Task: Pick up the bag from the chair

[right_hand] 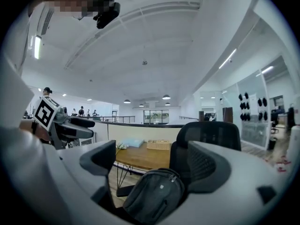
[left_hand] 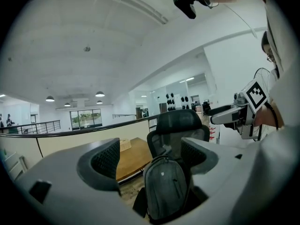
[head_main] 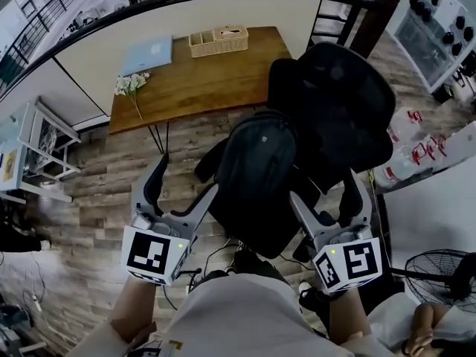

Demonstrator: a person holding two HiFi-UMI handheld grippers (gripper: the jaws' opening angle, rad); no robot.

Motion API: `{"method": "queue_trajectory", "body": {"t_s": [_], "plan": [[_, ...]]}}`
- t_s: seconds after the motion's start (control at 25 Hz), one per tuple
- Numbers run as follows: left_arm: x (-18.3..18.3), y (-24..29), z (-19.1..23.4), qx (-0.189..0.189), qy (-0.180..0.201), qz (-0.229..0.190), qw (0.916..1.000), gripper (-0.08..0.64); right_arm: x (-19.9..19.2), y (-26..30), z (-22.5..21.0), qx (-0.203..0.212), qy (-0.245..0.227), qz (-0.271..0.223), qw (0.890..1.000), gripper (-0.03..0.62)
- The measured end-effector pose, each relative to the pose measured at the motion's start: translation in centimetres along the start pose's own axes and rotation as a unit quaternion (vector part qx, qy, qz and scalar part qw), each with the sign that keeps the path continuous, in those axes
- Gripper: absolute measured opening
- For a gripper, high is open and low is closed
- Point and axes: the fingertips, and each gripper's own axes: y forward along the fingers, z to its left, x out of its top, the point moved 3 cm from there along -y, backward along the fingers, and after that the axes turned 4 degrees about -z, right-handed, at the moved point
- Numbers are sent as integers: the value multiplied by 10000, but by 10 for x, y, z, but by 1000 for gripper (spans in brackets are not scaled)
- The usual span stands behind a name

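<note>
both pairs of jaws are spread wide and grip nothing. the left gripper [head_main: 186, 188] and right gripper [head_main: 323, 192] hang near the front of the dark grey fabric backpack [head_main: 256, 166], not touching it. the backpack stands upright on the seat of the black mesh office chair [head_main: 342, 103], in front of its backrest. beyond is a brown wooden tabletop [head_main: 201, 84], with a woven basket [head_main: 218, 42] at its far edge and white flowers [head_main: 132, 84] at its left edge.

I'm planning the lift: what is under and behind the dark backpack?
The dark grey fabric backpack stands on the black mesh office chair, its backrest right behind. The seat is covered, so anything beneath cannot be seen.
</note>
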Motion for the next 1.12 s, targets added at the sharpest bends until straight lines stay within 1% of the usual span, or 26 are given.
{"method": "queue_trajectory", "body": {"t_s": [0.24,0.4,0.6,0.8,0.92,1.12], "plan": [[-3,45,9,79,9,101,9999,390,-10,40,-31,12,73,96,9999,479],[-6,60,15,136,10,139,9998,390,-16,60,-43,10,88,140,9999,479],[-11,72,23,168,23,197,9997,390,-21,72,-54,-96,179,170,9996,479],[-18,84,33,44,54,308,9995,390,-25,83,-55,-216,214,242,9992,479],[-23,93,37,-118,34,390,9992,390,-29,88,-55,-321,199,321,9988,479],[-28,111,49,-337,39,424,9985,390,-41,100,-60,-536,300,482,9969,479]]}}
